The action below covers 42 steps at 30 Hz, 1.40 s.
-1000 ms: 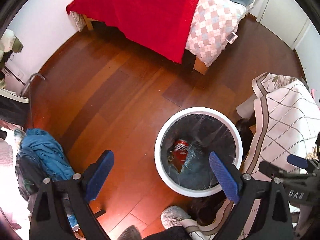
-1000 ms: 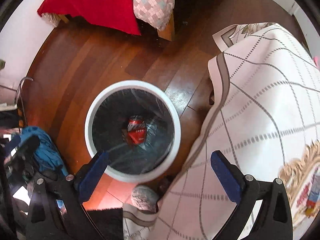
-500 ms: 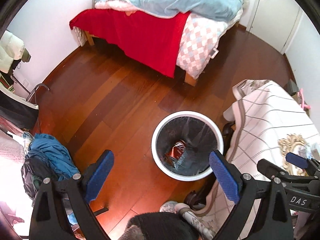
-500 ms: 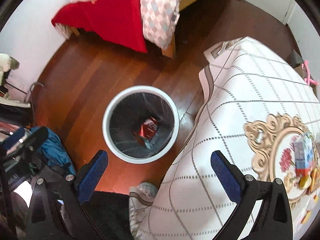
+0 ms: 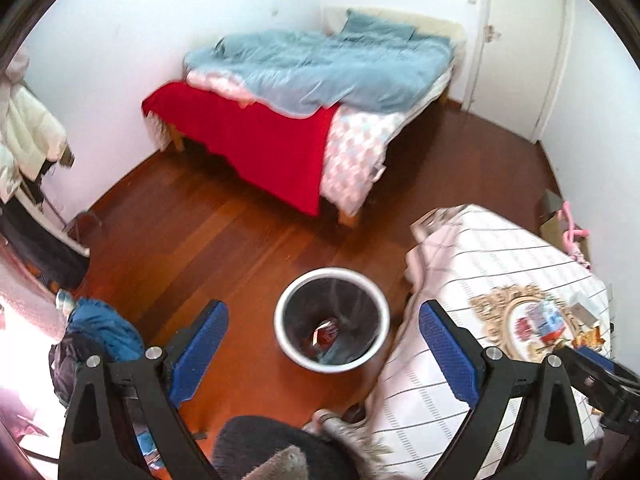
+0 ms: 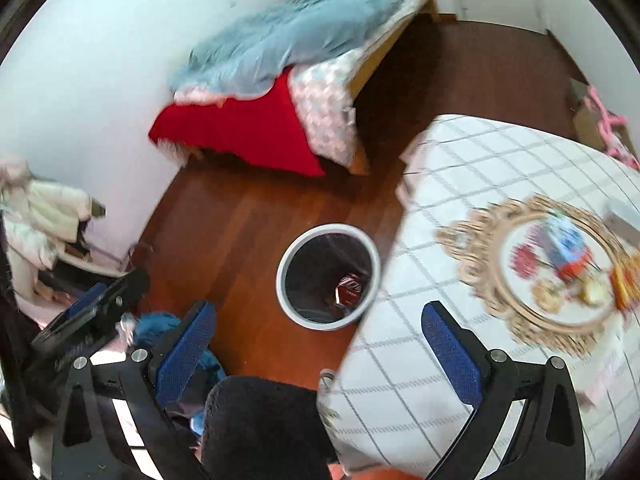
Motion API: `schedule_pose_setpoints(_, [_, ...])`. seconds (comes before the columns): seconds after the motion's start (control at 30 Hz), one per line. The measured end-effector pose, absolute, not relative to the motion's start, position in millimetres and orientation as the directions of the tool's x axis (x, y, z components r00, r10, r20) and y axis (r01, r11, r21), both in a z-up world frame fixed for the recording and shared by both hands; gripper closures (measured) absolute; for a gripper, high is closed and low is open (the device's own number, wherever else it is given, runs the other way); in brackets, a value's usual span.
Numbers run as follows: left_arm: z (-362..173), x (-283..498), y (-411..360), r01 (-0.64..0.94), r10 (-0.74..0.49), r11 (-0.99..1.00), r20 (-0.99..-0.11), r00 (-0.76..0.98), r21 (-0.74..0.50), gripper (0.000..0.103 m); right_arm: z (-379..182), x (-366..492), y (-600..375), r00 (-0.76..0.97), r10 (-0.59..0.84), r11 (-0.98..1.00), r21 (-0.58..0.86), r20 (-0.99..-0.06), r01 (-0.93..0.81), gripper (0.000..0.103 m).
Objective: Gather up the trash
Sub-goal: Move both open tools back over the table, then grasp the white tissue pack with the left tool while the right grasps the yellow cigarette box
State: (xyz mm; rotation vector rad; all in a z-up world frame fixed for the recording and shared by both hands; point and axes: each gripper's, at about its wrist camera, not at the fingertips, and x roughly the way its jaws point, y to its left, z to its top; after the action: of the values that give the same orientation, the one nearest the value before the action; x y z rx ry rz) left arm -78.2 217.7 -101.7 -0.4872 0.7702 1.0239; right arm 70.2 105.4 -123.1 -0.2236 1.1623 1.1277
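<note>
left gripper (image 5: 324, 336): jaws wide apart, empty, high over the floor
right gripper (image 6: 316, 328): jaws wide apart, empty
bin (image 5: 280, 332): on floor just beside the table (image 5: 472, 248), red can (image 5: 326, 334) inside
table trash (image 6: 564, 244): blurred packets on the cloth's round motif

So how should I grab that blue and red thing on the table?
Probably from straight above with the open right gripper, pinching the blue and red packet across its narrower sides. It seems to lie on the table, and small snacks crowd its near side, so coming in sideways could knock them. Blur hides its exact shape.
</note>
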Motion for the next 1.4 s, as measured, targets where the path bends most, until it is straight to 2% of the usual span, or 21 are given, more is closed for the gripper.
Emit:
schedule_pose_setpoints(0.07, [-105.8,-53.6,198.8,-0.873,0.569,0.488,-0.764,0.306,0.013,0.006,-118.9,91.0,69.0,-0.002,0.584,0.525,0.379,-0.812,-0.762,0.000])
schedule_pose_setpoints(0.17, [-127.0,3.4,161.8,-0.799,0.481,0.600,-0.812,0.331,0.030,0.006,-124.1,133.0,8.8,0.077,0.533,0.626,0.332,-0.843,-0.706,0.000])
schedule_pose_setpoints(0.4, [-183.7,145.2,50.1,-0.531,0.260,0.846,-0.902,0.346,0.040,0.006,-174.5,251.1,-132.1,0.213,0.292,0.847,0.148,-0.932,-0.511,0.001])
schedule_pose_setpoints(0.43, [-190.8,163.9,32.3,-0.488,0.223,0.872,-0.913,0.342,0.030,0.006,-183.9,267.7,-150.6,0.222,0.246,0.866,0.111,-0.944,-0.488,0.003])
schedule_pose_setpoints(0.5, [-207.7,202.1,2.3,-0.409,0.154,0.912,-0.940,0.304,0.017,0.006,-199.2,297.2,-178.2,0.216,0.190,0.884,0.071,-0.958,-0.463,0.023])
schedule_pose_setpoints(0.6, [-230.0,243.5,-34.2,-0.333,0.094,0.943,-0.961,0.261,0.001,0.006,-226.6,334.6,-207.1,0.188,0.125,0.899,0.031,-0.974,-0.437,0.025])
schedule_pose_setpoints(0.8, [-272.6,289.4,-63.3,-0.258,0.078,0.966,-0.982,0.174,0.030,0.007,-271.3,386.9,-222.8,0.147,0.038,0.905,-0.028,-0.988,-0.425,0.025])
schedule_pose_setpoints(0.9, [-283.9,296.0,-64.7,-0.263,0.073,0.964,-0.983,0.166,0.027,0.035,-288.2,402.8,-226.0,0.122,0.027,0.912,-0.025,-0.992,-0.410,0.025])
schedule_pose_setpoints(0.93, [-286.1,297.5,-64.3,-0.270,0.069,0.963,-0.984,0.162,0.023,0.050,-292.2,405.9,-223.2,0.116,0.027,0.913,-0.023,-0.993,-0.407,0.025])
schedule_pose_setpoints(0.97, [-287.6,297.8,-62.8,-0.278,0.052,0.961,-0.985,0.162,0.005,0.060,-297.5,408.5,-223.1,0.107,0.028,0.913,-0.018,-0.994,-0.407,0.027])
schedule_pose_setpoints(1.0, [-288.0,298.0,-62.1,-0.288,0.045,0.958,-0.985,0.165,-0.005,0.060,-302.1,410.2,-222.9,0.095,0.040,0.912,-0.003,-0.995,-0.410,0.032])
schedule_pose_setpoints(1.03, [-287.3,298.6,-61.9,-0.294,0.046,0.956,-0.984,0.173,-0.007,0.060,-305.6,411.9,-221.3,0.090,0.046,0.911,0.005,-0.995,-0.412,0.032])
schedule_pose_setpoints(1.1, [-286.2,299.6,-61.7,-0.298,0.057,0.955,-0.981,0.184,0.000,0.061,-304.9,411.1,-218.2,0.113,0.043,0.901,-0.010,-0.993,-0.434,0.045])
schedule_pose_setpoints(1.4, [-290.0,297.8,-60.0,-0.284,0.083,0.958,-0.980,0.183,0.028,0.059,-305.5,369.6,-225.9,0.061,0.056,0.884,0.021,-0.997,-0.466,0.044])
